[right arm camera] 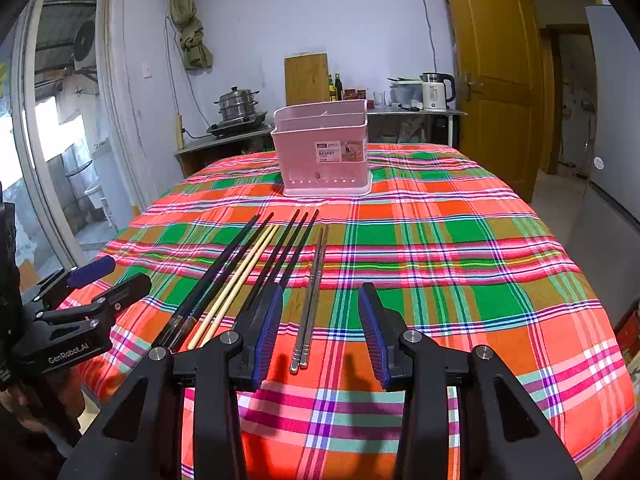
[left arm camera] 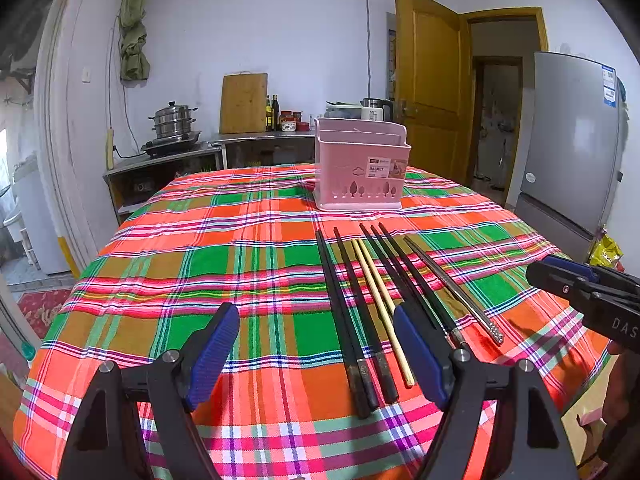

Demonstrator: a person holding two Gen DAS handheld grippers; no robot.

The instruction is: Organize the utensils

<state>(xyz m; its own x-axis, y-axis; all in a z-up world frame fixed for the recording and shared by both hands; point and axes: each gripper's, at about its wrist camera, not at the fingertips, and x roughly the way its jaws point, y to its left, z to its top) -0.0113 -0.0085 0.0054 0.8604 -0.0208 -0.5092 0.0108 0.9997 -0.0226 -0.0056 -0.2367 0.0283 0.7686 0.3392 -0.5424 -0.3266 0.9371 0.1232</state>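
chopsticks (right arm camera: 256, 276) on tablecloth, steel pair (right arm camera: 310, 300) between open right tongs (right arm camera: 320, 336)

I'm seeing a plaid tablecloth (left arm camera: 240, 248) in orange, green, pink and white covering the desk. The basket (left arm camera: 360, 168) is showing pale pink. Chopsticks: black pairs (left arm camera: 348, 320), one cream pair (left arm camera: 380, 304), one silver pair (right arm camera: 312, 296). Fingers (right arm camera: 266, 332) are showing blue pads.

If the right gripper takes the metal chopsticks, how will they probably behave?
The metal chopsticks look thin, smooth and shiny, so they may slip between the fingers. They are probably stiff. They lie as a loose pair on the tablecloth, so one may roll or stay behind.
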